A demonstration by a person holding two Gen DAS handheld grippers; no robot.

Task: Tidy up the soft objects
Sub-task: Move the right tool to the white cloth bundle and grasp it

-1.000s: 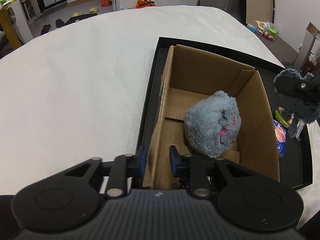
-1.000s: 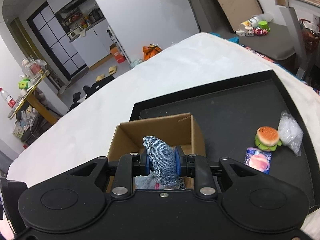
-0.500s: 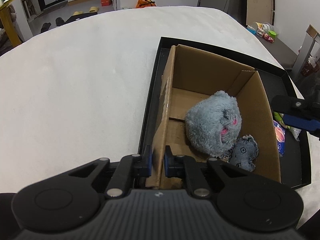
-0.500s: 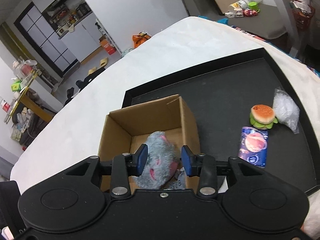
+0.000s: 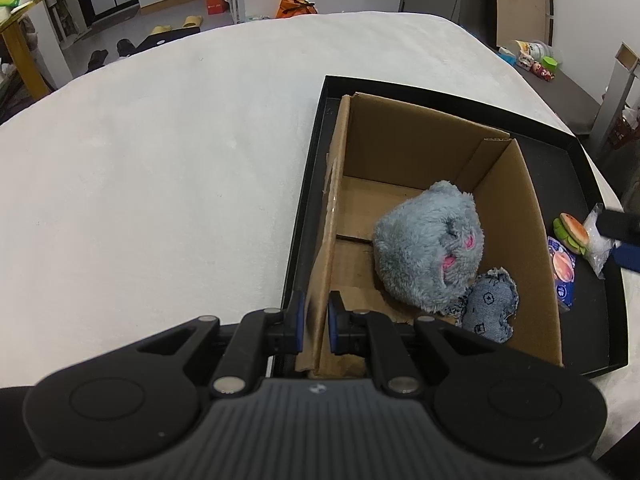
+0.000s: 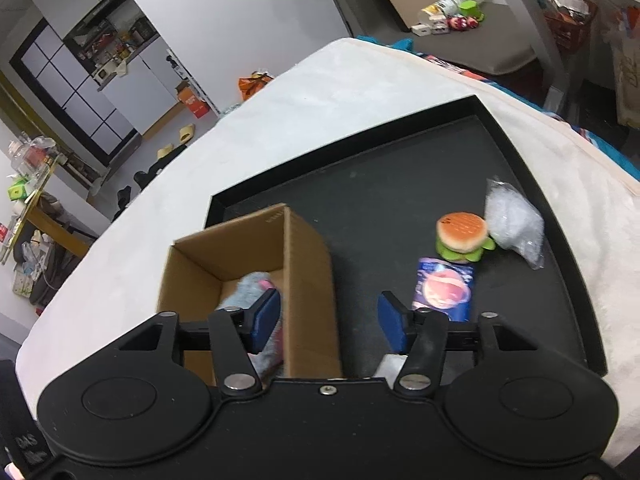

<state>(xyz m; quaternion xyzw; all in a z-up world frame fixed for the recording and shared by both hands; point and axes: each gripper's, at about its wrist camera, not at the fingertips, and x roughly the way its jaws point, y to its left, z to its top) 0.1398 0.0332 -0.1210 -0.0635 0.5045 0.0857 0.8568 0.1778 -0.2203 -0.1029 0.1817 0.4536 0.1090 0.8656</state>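
Corrugated cardboard box holds fluffy grey plush, frayed denim pouch.

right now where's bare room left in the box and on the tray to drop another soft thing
In the cardboard box, the floor behind the grey plush is bare; its near right corner is crowded by the denim pouch. On the black tray, the far stretch is bare; the burger toy, clear bag and packet cluster right.

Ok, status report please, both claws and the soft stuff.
Left claw shut on cardboard box wall. Right claw open, empty, over tray. Grey plush and denim pouch boxed. Burger toy, pink packet, clear bag still out.
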